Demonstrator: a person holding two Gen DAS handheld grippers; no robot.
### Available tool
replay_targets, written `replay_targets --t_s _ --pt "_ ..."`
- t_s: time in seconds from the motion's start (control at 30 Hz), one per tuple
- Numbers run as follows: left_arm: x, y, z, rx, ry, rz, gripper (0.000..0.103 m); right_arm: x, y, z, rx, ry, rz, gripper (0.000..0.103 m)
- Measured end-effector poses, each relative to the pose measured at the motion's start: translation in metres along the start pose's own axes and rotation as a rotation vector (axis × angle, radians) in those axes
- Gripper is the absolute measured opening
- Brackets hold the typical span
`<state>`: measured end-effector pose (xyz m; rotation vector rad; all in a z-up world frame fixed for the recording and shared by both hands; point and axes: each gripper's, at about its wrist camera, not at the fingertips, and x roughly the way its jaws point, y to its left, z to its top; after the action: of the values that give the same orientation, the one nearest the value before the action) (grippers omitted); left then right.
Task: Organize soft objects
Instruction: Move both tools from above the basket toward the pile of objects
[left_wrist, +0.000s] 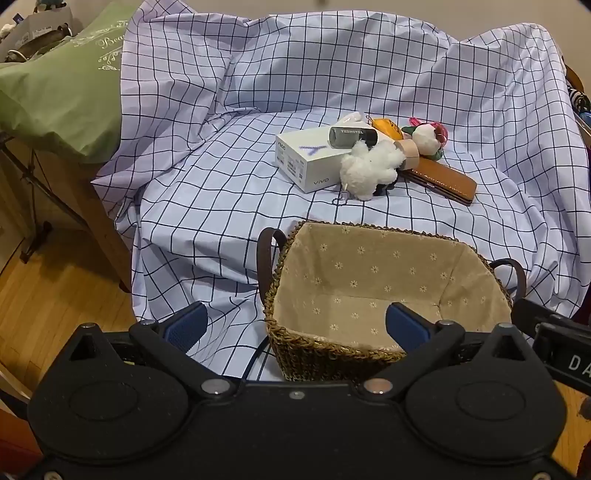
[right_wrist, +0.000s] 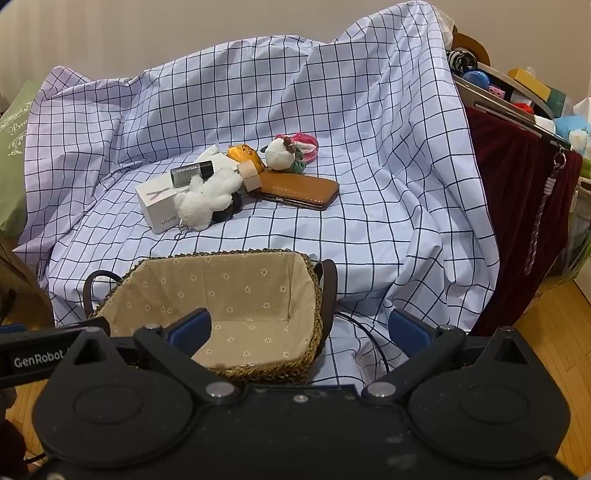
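Clearly both grippers, left (left_wrist: 295, 325) and right (right_wrist: 301, 328), hover with fingers spread and empty; grabbing the white plush (left_wrist: 365, 168) carelessly could drag the box (left_wrist: 303, 158) beneath it.

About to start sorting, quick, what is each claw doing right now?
Left claw: open, holding nothing.
Right claw: open, holding nothing.

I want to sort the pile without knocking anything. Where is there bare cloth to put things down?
Free: the checked cloth left of the white box, the strip between the pile and the basket, and right of the brown wallet. The basket holds nothing. Crowded: the white plush, wallet and box touch.
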<state>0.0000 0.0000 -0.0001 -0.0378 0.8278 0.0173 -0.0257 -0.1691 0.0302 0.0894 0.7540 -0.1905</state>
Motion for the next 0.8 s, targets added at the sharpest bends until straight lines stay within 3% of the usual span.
replay_targets --t_s 0.8 --pt "0.0013 0.0024 -0.0010 0.006 -0.002 -0.004 0.100 0.0025 0.0009 -0.0018 0.004 0.013 0.000 0.102"
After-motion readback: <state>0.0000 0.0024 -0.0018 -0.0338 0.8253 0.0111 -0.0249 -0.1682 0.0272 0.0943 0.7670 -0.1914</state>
